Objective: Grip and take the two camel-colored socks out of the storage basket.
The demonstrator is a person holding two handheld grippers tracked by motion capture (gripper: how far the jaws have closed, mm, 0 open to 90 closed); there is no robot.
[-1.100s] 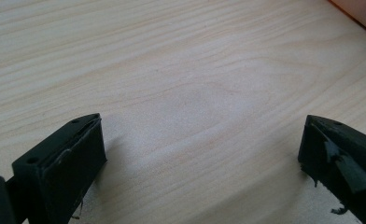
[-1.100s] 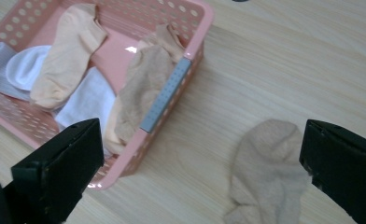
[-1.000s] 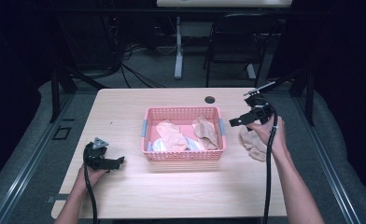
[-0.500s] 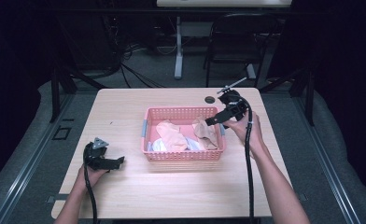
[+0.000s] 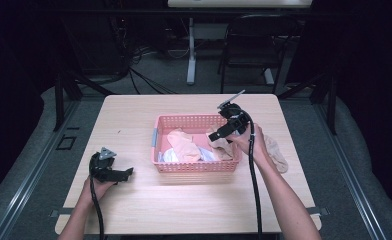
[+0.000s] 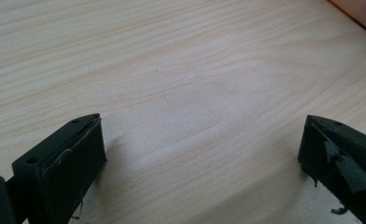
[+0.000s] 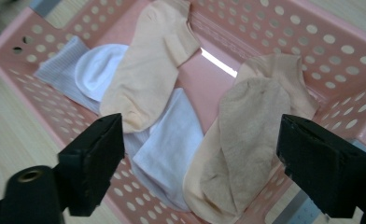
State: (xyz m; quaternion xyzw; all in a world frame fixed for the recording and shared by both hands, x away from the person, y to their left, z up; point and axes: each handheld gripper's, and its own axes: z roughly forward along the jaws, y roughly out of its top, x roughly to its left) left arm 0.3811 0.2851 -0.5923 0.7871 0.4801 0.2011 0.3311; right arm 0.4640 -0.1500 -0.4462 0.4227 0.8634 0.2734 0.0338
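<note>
A pink perforated basket [image 5: 194, 167] stands mid-table and holds several socks. In the right gripper view a peach sock [image 7: 148, 70] lies across white socks [image 7: 167, 140], and a tan sock [image 7: 246, 135] is heaped against the basket wall [image 7: 312, 28]. My right gripper [image 5: 215, 136] hovers over the basket's right part, pointing down at the tan sock. Its jaws [image 7: 200, 158] have just been closing a little but still stand wide apart, with nothing pressed between them. My left gripper [image 5: 126, 172] rests open on bare wood [image 6: 204, 158] at the table's left front.
Another beige sock [image 5: 276, 152] lies on the table just right of the basket, beside my right hand. Past the table's far edge stand a chair [image 5: 256, 47] and a table leg [image 5: 190, 55], with cables on the floor.
My right gripper has moved left from beside the basket to over its right part and has dropped slightly. The left gripper has stayed where it was.
</note>
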